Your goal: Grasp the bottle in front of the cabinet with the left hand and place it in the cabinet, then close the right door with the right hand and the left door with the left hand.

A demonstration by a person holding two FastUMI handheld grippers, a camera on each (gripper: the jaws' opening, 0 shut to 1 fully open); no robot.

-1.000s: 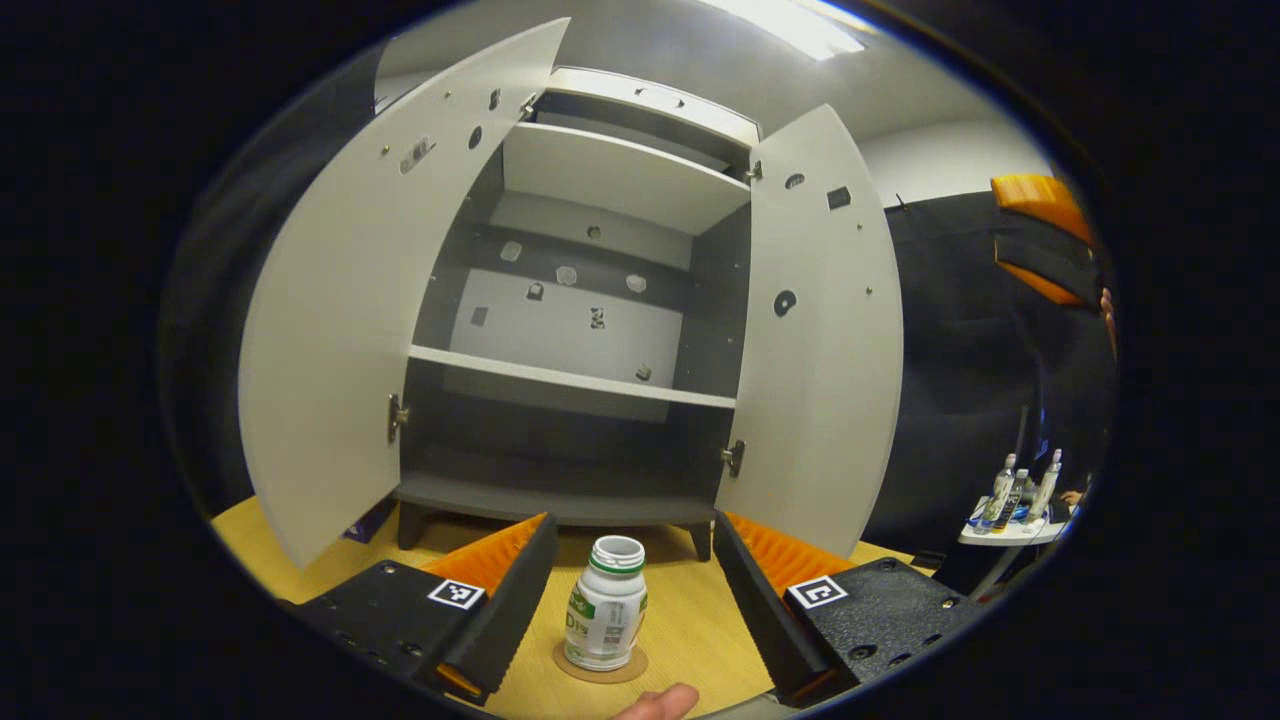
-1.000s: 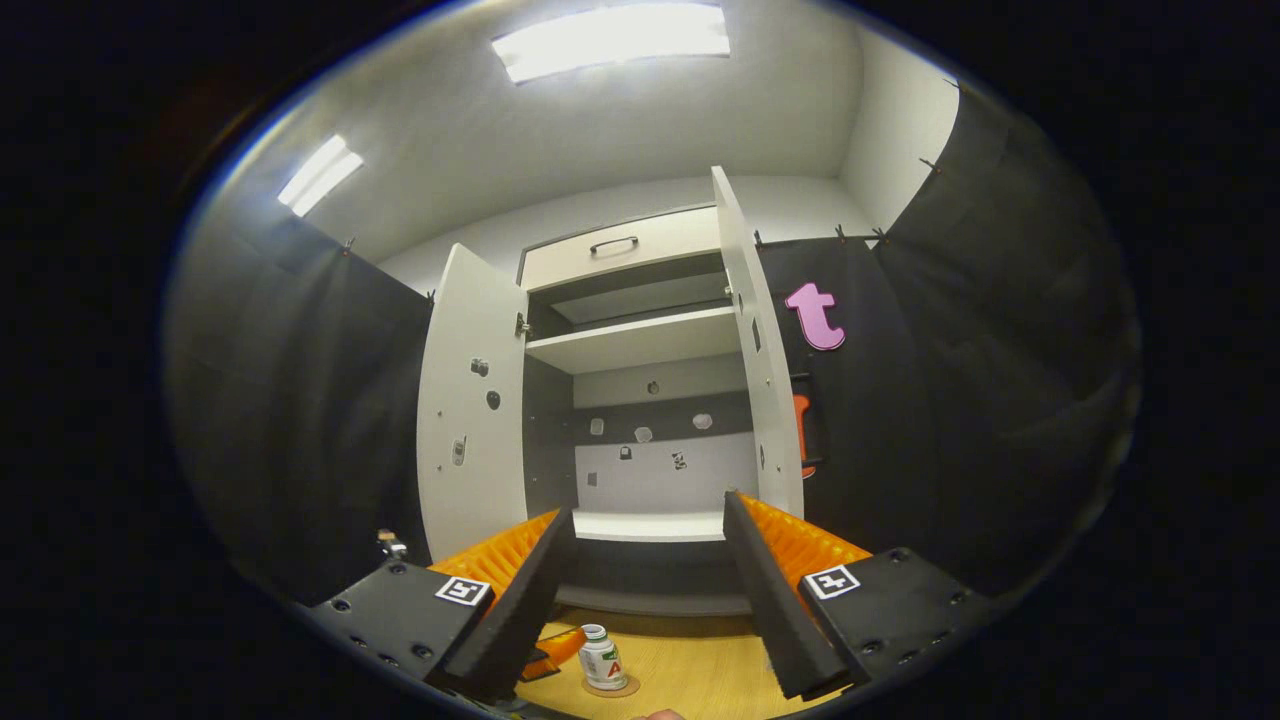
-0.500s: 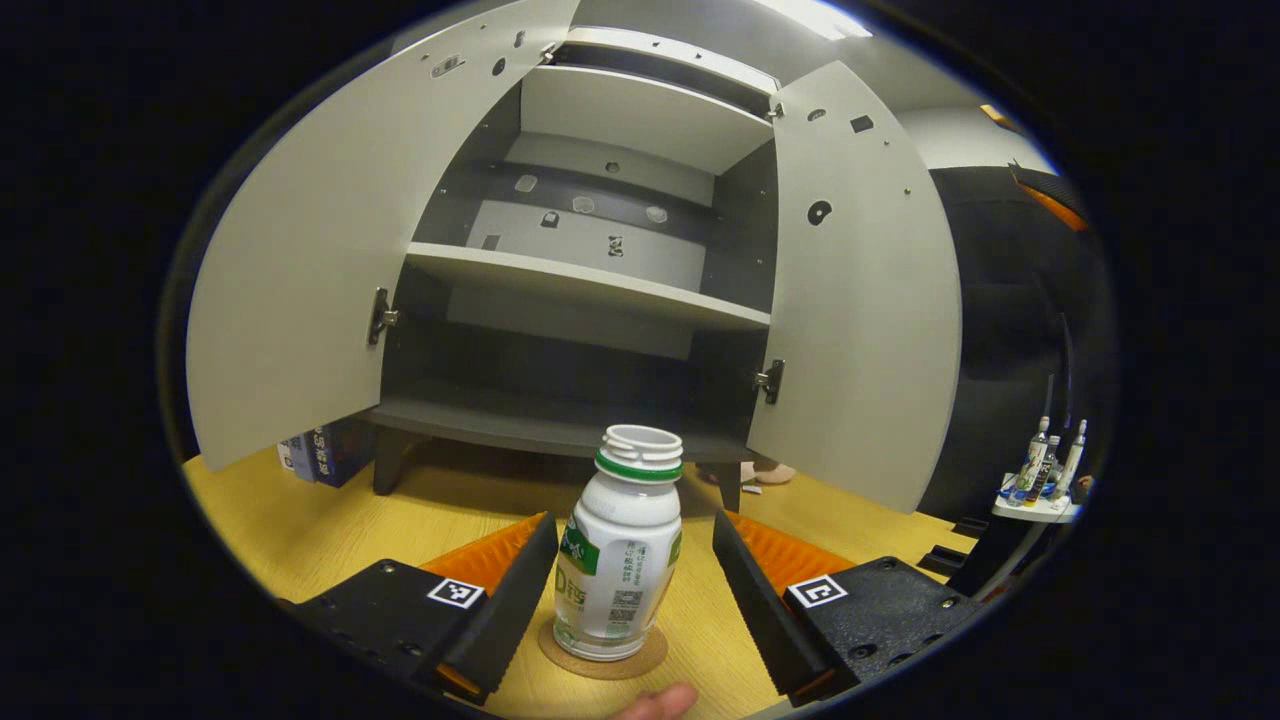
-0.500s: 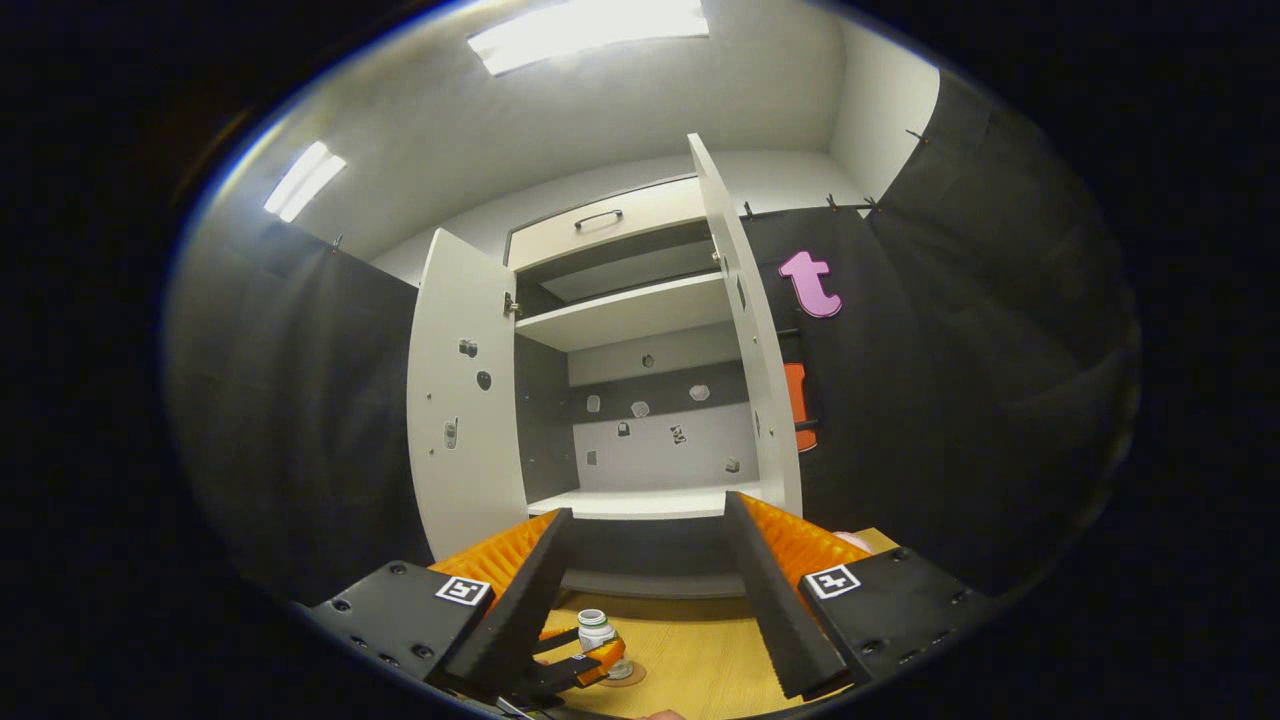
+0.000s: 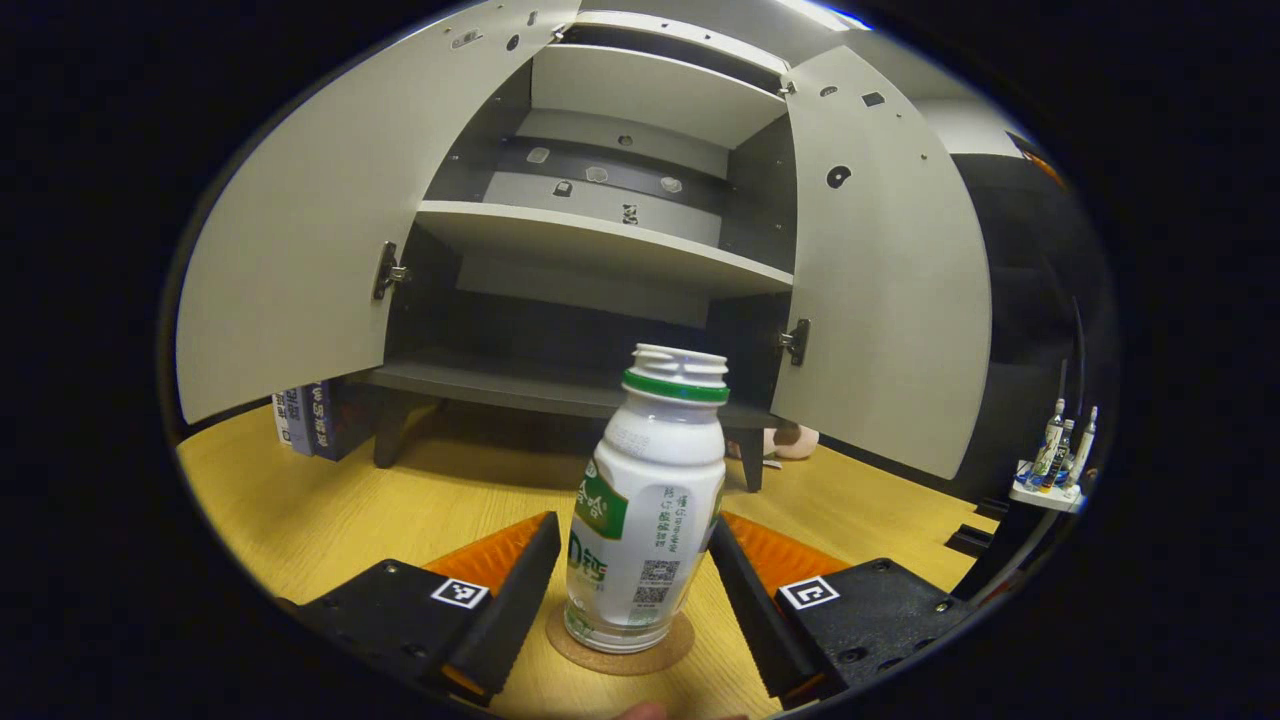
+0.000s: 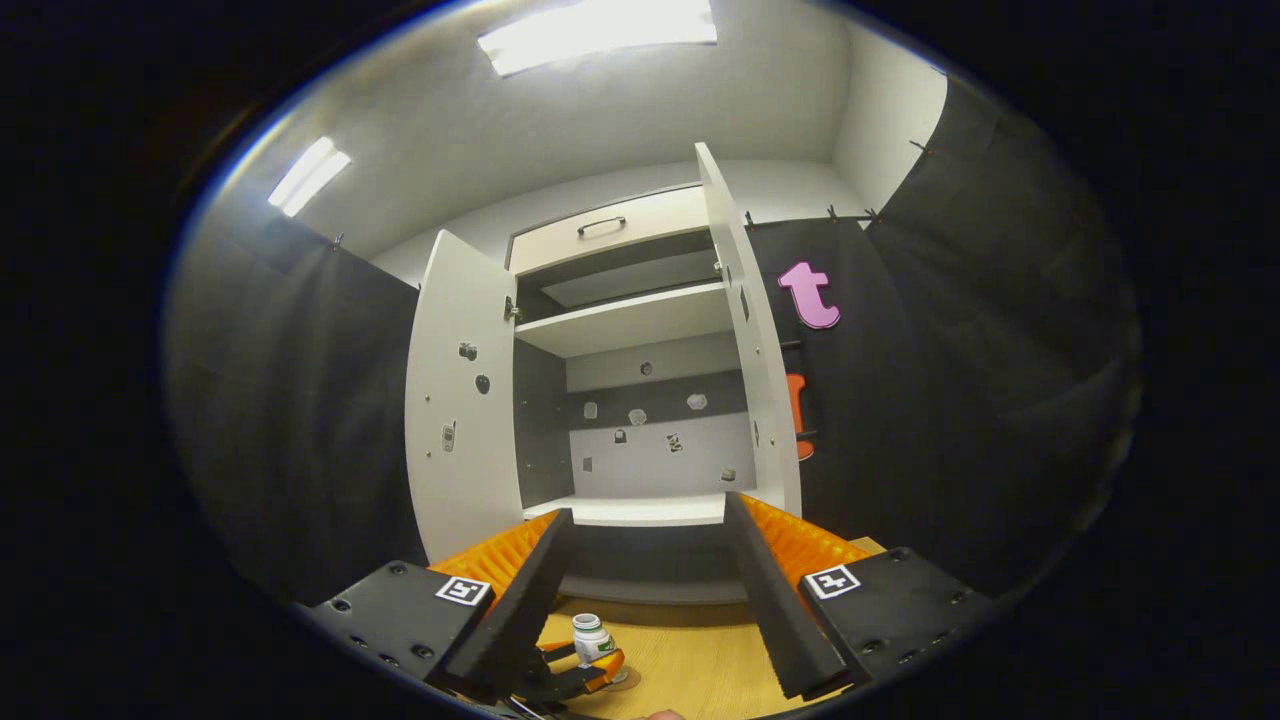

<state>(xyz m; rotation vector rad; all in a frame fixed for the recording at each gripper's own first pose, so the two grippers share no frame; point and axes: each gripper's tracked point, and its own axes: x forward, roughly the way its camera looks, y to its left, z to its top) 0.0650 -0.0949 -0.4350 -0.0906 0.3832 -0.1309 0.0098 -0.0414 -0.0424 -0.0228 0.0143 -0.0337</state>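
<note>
A white bottle [image 5: 645,510] with a green neck ring and no cap stands upright on a round cork coaster [image 5: 620,650] in front of the cabinet [image 5: 600,240]. My left gripper [image 5: 630,530] is open, one finger on each side of the bottle's lower body; the right-hand finger is very close to it, the other stands apart. Both cabinet doors are swung wide: the left door [image 5: 300,230] and the right door [image 5: 880,280]. In the right gripper view my right gripper [image 6: 648,515] hangs open and empty, higher up and farther back, above the bottle [image 6: 590,635] and facing the cabinet [image 6: 640,320].
The cabinet stands on short legs on a wooden tabletop [image 5: 400,500]; its bottom shelf [image 5: 520,380] and middle shelf [image 5: 600,245] are bare. Some boxes [image 5: 305,420] sit under the left door. A small side table with bottles [image 5: 1055,470] is far right. A drawer [image 6: 600,225] tops the cabinet.
My left gripper has moved lower and forward, so the bottle now stands between its fingers and looks much bigger. The right gripper has barely shifted.
</note>
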